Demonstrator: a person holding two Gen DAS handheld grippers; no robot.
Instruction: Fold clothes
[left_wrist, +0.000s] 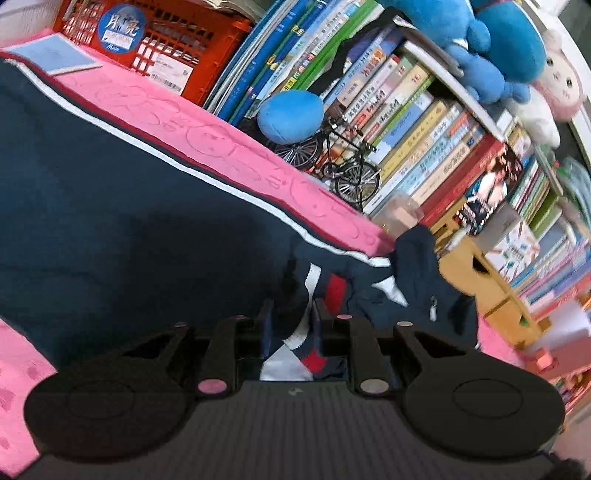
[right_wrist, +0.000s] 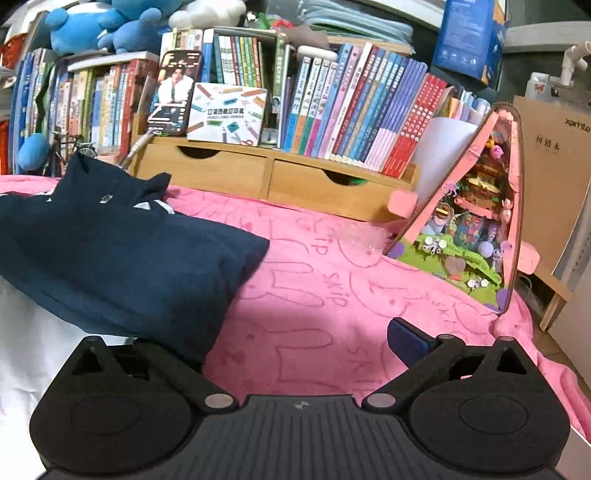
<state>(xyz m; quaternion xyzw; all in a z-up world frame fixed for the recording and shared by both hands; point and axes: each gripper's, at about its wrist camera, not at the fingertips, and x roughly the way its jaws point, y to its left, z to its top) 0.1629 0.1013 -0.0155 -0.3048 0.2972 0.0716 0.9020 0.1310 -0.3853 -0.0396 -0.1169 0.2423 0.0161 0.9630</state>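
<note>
Pink blanket (right_wrist: 314, 295) reads "SKIP"; left gripper (left_wrist: 291, 314) pinches navy garment (left_wrist: 110, 221).

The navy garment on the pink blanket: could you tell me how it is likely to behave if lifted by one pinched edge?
The navy garment will probably sag limply: it bunches in soft folds where the left gripper pinches it. It seems light and thin, lying flat on the pink blanket. The blanket's plush surface may drag on it slightly.

I see the navy garment with white and red trim (left_wrist: 110, 229) spread on the pink cloth, its striped edge bunched.
</note>
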